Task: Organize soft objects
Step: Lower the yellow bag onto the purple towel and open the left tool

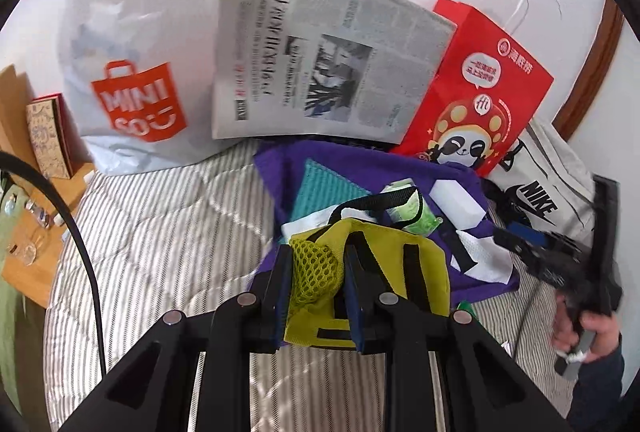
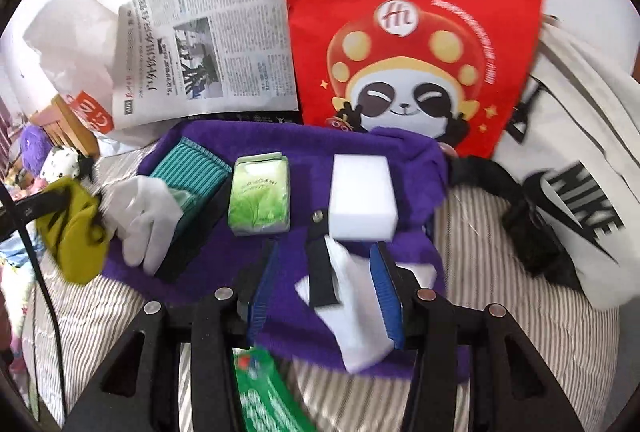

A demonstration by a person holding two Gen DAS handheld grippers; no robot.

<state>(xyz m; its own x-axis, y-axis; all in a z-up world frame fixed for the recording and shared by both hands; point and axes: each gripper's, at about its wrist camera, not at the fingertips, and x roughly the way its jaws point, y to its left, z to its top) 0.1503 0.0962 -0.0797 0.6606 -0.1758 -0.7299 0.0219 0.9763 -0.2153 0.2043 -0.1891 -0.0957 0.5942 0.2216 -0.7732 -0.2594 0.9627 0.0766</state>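
1. Left wrist view is showing the left tool [image 1: 318, 286] pinching the yellow-green pouch [image 1: 384, 272] by its mesh pocket, jaws pressed on the fabric; the pouch is hanging in front of the purple towel [image 1: 276, 168], probably being carried aside so that the towel's items can be sorted.
2. Right wrist view is showing the right tool [image 2: 324, 288] with its jaws spreading, hovering over the near edge of the towel; a white cloth [image 2: 352, 312] and a black strap [image 2: 324, 272] are lying between the pads, though blur makes it hard to tell whether anything is touching them.
3. Resting on the towel, toward its far edge, are a white sponge block [image 2: 362, 198], a green tissue pack [image 2: 260, 196], a teal striped cloth [image 2: 192, 168] and a white glove [image 2: 140, 216].
4. The towel is lying on the striped bed [image 1: 168, 232], near its far side, where a newspaper [image 1: 320, 60], a red paper bag [image 2: 408, 24] and a white plastic bag [image 1: 128, 64] are leaning against the wall.
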